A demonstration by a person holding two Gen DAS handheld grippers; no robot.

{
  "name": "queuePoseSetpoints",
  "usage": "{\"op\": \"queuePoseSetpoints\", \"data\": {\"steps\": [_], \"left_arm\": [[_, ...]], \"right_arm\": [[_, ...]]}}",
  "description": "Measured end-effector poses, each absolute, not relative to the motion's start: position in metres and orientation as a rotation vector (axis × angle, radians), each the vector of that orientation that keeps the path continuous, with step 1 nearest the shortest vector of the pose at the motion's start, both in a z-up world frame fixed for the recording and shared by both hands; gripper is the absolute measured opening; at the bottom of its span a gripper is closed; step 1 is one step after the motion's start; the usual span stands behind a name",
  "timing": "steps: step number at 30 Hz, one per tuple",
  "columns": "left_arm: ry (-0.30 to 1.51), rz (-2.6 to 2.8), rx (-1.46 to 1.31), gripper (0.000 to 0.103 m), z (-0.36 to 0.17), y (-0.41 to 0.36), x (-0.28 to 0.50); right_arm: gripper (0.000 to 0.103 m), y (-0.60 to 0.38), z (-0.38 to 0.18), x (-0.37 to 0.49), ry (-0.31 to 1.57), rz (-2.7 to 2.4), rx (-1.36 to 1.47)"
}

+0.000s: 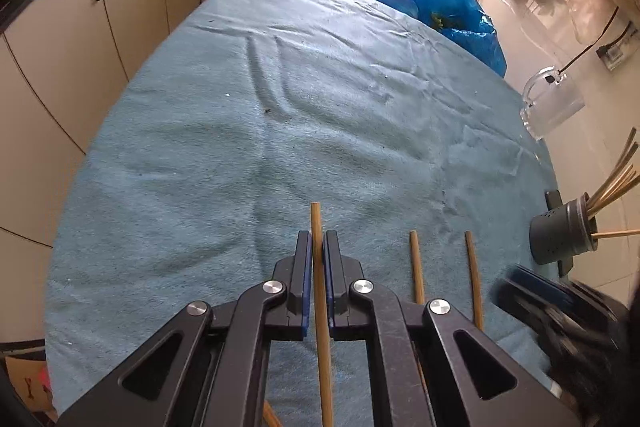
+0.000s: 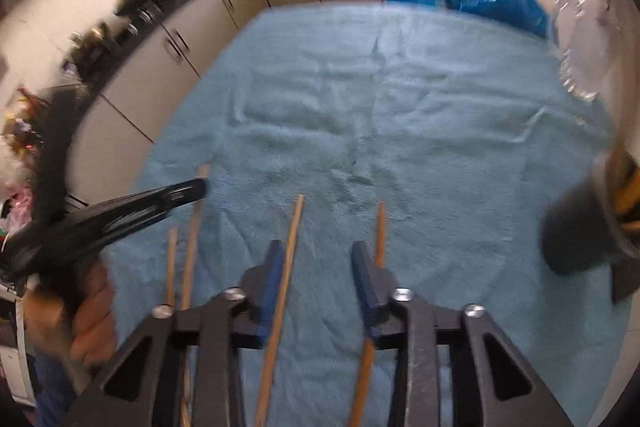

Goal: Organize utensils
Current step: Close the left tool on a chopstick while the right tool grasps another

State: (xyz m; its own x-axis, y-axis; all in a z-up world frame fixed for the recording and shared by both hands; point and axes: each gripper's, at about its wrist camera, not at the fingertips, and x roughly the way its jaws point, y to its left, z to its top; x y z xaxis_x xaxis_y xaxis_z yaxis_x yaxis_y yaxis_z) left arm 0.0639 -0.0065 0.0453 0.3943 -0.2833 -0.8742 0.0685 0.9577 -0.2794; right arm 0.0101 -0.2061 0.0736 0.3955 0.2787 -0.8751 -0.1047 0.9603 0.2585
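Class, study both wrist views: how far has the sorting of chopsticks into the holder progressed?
Done: several wooden chopsticks already stand in the dark grey perforated holder. In hand: the left gripper is shut on one wooden chopstick. The right gripper is open, empty, over the table. Left: at least two loose chopsticks lie on the teal towel; the right view is too blurred for an exact count.

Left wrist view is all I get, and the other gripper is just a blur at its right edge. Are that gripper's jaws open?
Observer: Yes, the right gripper has its jaws apart.
Operator: Anything between them?
Observer: One chopstick lies between them, close to the left-hand pad, not pinched.
Operator: Any other near it?
Observer: A second chopstick runs under the other finger.
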Motion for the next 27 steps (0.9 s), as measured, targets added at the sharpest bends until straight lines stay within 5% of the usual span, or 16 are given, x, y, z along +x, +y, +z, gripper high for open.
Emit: {"op": "queuePoseSetpoints", "data": {"steps": [11,15,18,27], "left_arm": [[1.137,-0.239,-0.246,0.006,0.044,0.007,0.067],[1.144,-0.232,-0.254,0.006,0.042,0.01,0.067],[1.14,-0.23,-0.258,0.005,0.045,0.01,0.067],[0.992,-0.257,-0.239,0.005,0.097,-0.003,0.035]], "right_arm": [[0.025,-0.168,0.031,0.059,1.267,0.215,0.122],[0.007,-0.159,0.021,0.065,1.287,0.189,0.072],[0.006,-0.162,0.022,0.063,1.272,0.212,0.091],[0.006,-0.198,0.1,0.002,0.972,0.27,0.18]]}}
